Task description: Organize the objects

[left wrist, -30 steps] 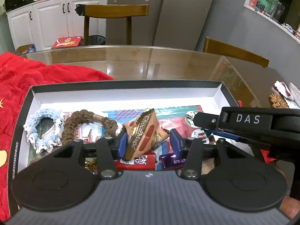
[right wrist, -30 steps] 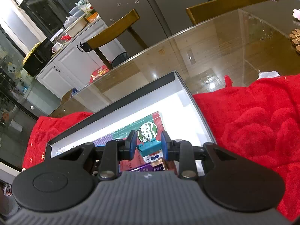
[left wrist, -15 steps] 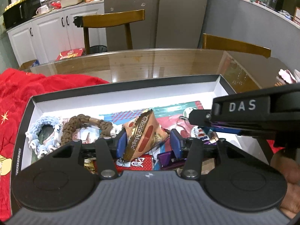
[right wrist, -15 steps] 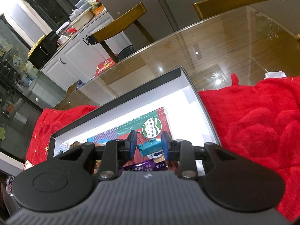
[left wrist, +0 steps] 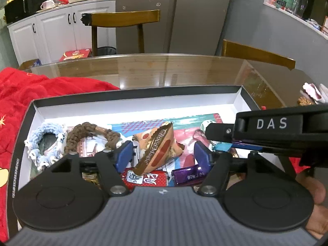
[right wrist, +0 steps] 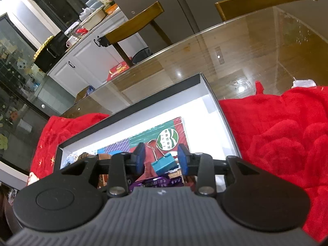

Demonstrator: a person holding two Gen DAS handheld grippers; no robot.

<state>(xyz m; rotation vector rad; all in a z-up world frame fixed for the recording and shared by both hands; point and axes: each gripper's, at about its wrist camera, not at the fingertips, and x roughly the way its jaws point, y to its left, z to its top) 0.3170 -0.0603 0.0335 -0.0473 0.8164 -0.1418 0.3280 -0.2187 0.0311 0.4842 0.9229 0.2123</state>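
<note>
A black-rimmed white box (left wrist: pixel 133 91) lies on a red cloth and holds small items. In the left wrist view, my left gripper (left wrist: pixel 163 156) has its jaws opening around a brown ChocoMagic snack packet (left wrist: pixel 157 147), whose tip rests in the box clear of both blue pads. In the right wrist view, my right gripper (right wrist: pixel 161 160) is opening too. A teal binder clip (right wrist: pixel 164 164) sits between its pads, touched by neither. The box (right wrist: pixel 131 110) stretches away beyond it.
The box also holds a blue-white braided bracelet (left wrist: pixel 44 141), a brown braided bracelet (left wrist: pixel 86 133), a red packet (left wrist: pixel 147 177) and a purple packet (left wrist: pixel 188 174). Red cloth (right wrist: pixel 276 139) flanks the box on a glass-topped table (left wrist: pixel 164 69). Wooden chairs (left wrist: pixel 123 18) stand behind.
Both grippers' jaws have spread wider. The left pads have let go of the snack packet and the right pads have let go of the teal clip. Neither hand has shifted much.
</note>
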